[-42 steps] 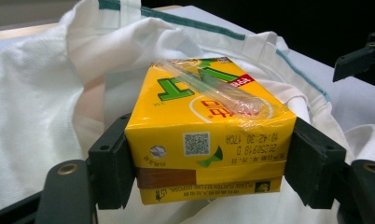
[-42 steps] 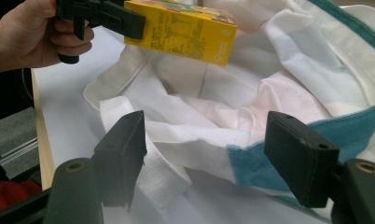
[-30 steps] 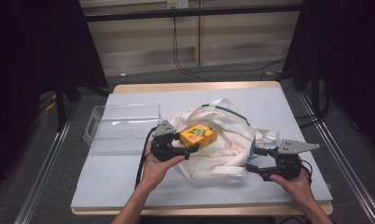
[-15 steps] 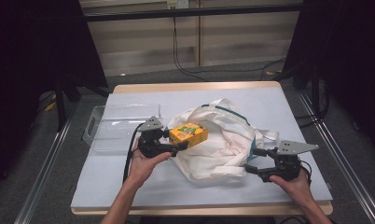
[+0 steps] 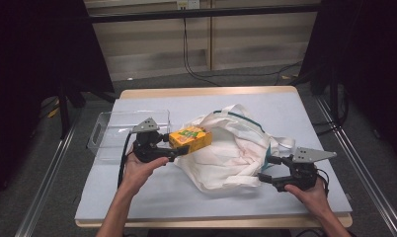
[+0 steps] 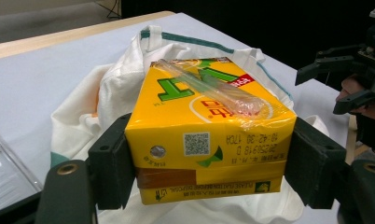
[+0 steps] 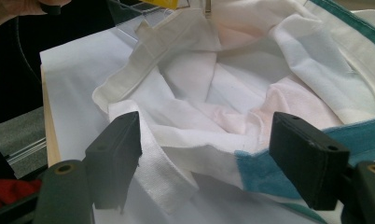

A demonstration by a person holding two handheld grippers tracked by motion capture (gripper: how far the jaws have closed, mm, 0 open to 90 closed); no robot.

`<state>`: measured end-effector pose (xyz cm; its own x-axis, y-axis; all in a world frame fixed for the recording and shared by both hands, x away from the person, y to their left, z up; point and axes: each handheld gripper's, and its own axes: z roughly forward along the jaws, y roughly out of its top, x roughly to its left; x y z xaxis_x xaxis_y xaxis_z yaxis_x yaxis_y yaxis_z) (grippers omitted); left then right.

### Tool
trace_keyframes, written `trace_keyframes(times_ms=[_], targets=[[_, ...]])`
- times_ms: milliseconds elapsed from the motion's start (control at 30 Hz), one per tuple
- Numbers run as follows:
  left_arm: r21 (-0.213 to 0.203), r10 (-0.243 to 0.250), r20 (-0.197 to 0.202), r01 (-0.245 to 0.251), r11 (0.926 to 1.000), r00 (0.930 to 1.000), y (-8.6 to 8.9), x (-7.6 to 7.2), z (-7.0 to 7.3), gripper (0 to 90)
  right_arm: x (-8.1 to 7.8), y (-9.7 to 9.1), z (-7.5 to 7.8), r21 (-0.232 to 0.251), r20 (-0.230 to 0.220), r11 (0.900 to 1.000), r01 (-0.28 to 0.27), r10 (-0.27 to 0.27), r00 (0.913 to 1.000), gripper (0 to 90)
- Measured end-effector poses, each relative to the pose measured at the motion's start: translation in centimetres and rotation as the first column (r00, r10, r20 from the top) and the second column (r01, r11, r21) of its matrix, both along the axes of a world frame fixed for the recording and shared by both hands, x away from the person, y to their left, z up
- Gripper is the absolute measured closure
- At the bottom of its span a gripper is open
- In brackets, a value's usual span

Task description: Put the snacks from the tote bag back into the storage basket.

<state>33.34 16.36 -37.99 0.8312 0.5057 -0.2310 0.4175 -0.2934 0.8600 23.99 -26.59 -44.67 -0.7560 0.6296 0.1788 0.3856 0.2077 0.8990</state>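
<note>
Your left gripper has its jaws clamped on the two short ends of the yellow juice carton. The carton lies on its side between the jaws, its wrapped straw facing up, lifted off the cloth. In the high view the carton hangs over the left edge of the white cloth bag, just beside the clear plastic tray that sits toward the tabletop's left edge.

Your right gripper has its jaws spread wide, holding nothing. In the right gripper view they straddle the bag's rim where the teal trim begins; whether a jaw touches the cloth cannot be told. The gripper sits toward the front right corner of the tabletop.

Judgement on progress: the carton reads as out of the bag, so the pick looks done. Left to do: carry it over to the tray, lower it in and release. The tray looks empty. The bag's mouth lies open and slack; no other item is visible inside, though folds hide part of the interior.
</note>
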Motion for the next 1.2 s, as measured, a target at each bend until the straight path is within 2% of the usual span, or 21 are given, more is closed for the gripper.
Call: trace_keyframes(times_ms=[167, 267, 333, 400, 467, 767, 833, 1000, 1200], targets=[[-0.004, 0.019, -0.009, -0.019, 0.9998, 0.9998, 0.9, 0.1, 0.5, 27.3, -0.1, -0.1, 0.2, 0.005, 0.009, 1.0000, 0.001, -0.001, 1.0000, 25.0], [0.015, 0.035, -0.008, -0.035, 0.9993, 0.9994, 1.4, 0.1, 0.8, 27.3, -0.1, -0.1, 0.1, 0.002, 0.008, 1.0000, -0.004, 0.004, 1.0000, 24.8], [-0.003, 0.037, -0.010, -0.037, 0.9993, 0.9993, 1.6, 0.1, 1.0, 27.3, -0.1, -0.2, 0.1, 0.004, 0.006, 1.0000, -0.007, 0.007, 1.0000, 24.5], [0.013, 0.032, -0.010, -0.031, 0.9994, 0.9995, 1.7, 0.1, 1.3, 27.3, 0.0, -0.3, 0.2, 0.007, 0.007, 1.0000, -0.007, 0.007, 1.0000, 24.4], [0.047, 0.042, -0.010, -0.042, 0.9980, 0.9991, 1.8, 0.3, 1.7, 27.3, 0.0, -0.4, 0.2, 0.014, 0.008, 0.9999, 0.000, 0.000, 1.0000, 24.3], [0.055, 0.041, -0.049, -0.038, 0.9977, 0.9979, 3.4, 1.1, 3.3, 27.4, -0.2, -0.6, 0.2, 0.017, 0.011, 0.9998, 0.011, -0.011, 0.9999, 24.2], [0.069, 0.059, -0.053, -0.055, 0.9961, 0.9969, 3.8, 1.3, 3.4, 27.3, -0.3, -0.4, 0.2, 0.010, 0.012, 0.9999, 0.010, -0.010, 0.9999, 24.3], [0.053, 0.097, -0.070, -0.093, 0.9942, 0.9928, 5.2, 2.1, 3.7, 27.4, -0.6, -0.4, 0.1, 0.001, 0.004, 0.9998, 0.019, -0.019, 0.9998, 23.6], [0.106, 0.144, -0.082, -0.135, 0.9851, 0.9861, 6.2, 3.1, 4.3, 27.4, -0.7, -0.5, 0.1, -0.002, -0.001, 0.9994, 0.035, -0.035, 0.9994, 23.2]])
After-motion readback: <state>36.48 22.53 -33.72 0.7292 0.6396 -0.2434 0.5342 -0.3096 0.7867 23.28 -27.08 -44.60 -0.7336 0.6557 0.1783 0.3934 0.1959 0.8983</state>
